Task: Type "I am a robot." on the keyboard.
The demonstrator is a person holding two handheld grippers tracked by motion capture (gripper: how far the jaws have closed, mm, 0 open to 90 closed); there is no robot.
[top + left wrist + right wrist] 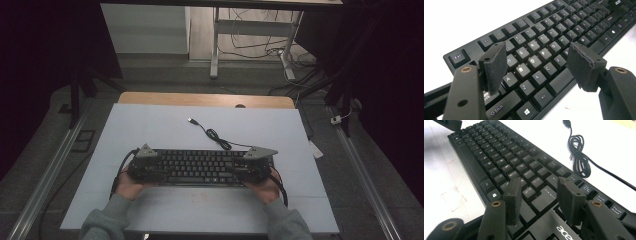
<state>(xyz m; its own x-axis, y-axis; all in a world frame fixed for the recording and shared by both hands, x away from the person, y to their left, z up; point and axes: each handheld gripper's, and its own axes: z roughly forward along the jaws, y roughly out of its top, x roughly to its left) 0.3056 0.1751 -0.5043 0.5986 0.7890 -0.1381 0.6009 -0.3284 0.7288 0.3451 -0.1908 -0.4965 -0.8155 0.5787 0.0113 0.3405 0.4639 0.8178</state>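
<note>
A black Acer keyboard (200, 166) lies lengthwise near the front of the white table top, its keys facing up. Its black cable (216, 135) runs in a loose coil behind it and ends in a USB plug (192, 120). My left gripper (537, 62) hovers open over the keyboard's (544, 37) left end, above the letter keys, with nothing between its pads (494, 65). My right gripper (539, 195) stands open over the right end of the keyboard (499, 157), around the Enter key. In the high view the left gripper (149, 167) and right gripper (251, 169) sit at the keyboard's two ends.
The white table top (150, 130) has bare room behind and at both sides of the keyboard. A wooden strip (205, 99) borders its far edge. Beyond it stand a desk frame (215, 45) and floor cables (260, 47). Metal rails (50, 170) flank the table.
</note>
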